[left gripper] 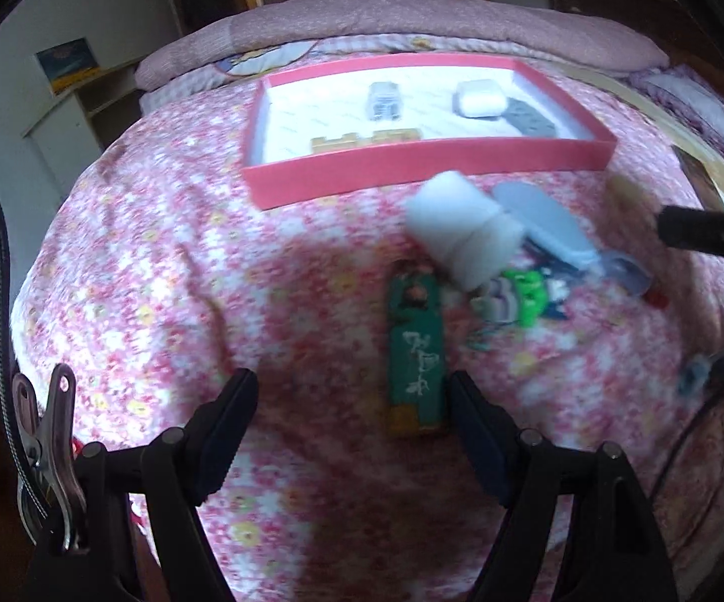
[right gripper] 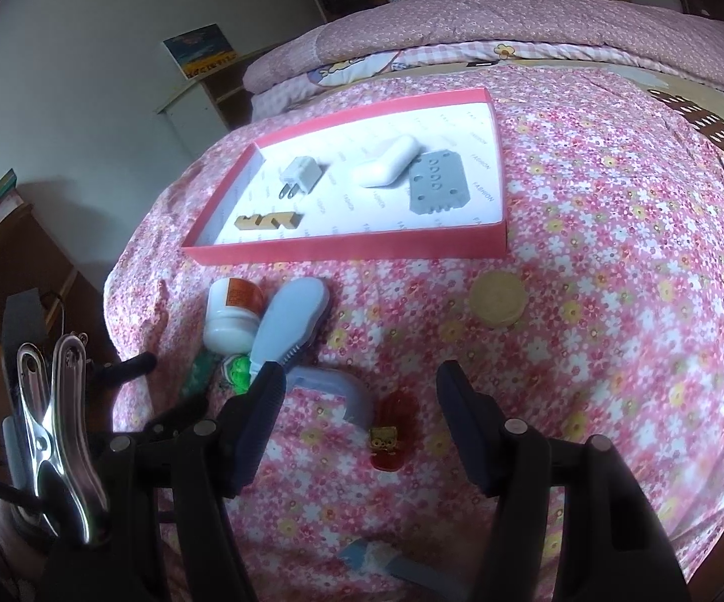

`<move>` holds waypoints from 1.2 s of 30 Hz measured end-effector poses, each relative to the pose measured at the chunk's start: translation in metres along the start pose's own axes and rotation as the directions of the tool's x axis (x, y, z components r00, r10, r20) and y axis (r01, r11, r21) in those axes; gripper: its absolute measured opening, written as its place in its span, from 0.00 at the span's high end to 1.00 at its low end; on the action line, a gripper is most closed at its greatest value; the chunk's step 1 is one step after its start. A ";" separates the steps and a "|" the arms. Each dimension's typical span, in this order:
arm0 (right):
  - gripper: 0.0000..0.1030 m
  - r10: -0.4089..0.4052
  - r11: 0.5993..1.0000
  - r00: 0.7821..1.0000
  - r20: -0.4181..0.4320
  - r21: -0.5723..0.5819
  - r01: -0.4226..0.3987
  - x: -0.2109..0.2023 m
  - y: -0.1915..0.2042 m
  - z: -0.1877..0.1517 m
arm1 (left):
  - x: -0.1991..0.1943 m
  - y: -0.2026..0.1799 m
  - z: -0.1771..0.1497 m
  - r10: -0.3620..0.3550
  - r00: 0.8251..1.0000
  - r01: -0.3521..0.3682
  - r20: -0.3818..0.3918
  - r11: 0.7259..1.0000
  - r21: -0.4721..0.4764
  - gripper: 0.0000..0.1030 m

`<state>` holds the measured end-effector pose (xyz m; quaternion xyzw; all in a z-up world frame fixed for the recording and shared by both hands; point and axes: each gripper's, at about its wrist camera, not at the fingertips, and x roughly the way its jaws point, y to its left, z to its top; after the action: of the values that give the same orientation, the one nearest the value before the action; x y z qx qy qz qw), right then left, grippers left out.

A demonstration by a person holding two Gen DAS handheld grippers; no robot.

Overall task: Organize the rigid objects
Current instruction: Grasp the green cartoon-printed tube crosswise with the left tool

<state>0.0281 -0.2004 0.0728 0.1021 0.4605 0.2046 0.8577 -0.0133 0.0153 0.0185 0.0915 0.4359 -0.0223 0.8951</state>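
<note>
The red tray on the floral bedspread already holds four items; the rest lie in a heap before it. The left gripper, wide open and empty, nears the green tag, which could sink into the soft cover. The right gripper, equally open and empty, straddles a red charm small enough to slip out.

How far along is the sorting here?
Done: the red tray holds a charger plug, white case, grey plate and wooden block. In hand: nothing; both tools open, left tool nearing the green tag. Left: white jar, brush, round disc.
</note>
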 end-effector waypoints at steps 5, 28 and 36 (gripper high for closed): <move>0.38 0.004 1.000 1.000 -0.007 -0.003 -0.004 0.002 0.002 -0.001 | 0.004 0.018 0.006 0.070 0.997 -0.070 0.008 0.997 -0.044 0.21; 0.38 0.004 1.000 1.000 -0.013 0.005 -0.004 0.006 -0.001 -0.003 | 0.009 0.019 0.028 -0.149 0.988 0.145 0.045 0.986 0.077 0.16; 0.38 -0.001 1.000 1.000 -0.019 0.016 0.001 0.007 -0.007 -0.003 | 0.026 0.008 0.030 -0.155 0.987 0.149 0.045 0.982 0.115 0.10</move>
<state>0.0305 -0.2034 0.0637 0.1066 0.4704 0.2015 0.8525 0.0269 0.0190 0.0177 0.1069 0.4154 -0.1172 0.8957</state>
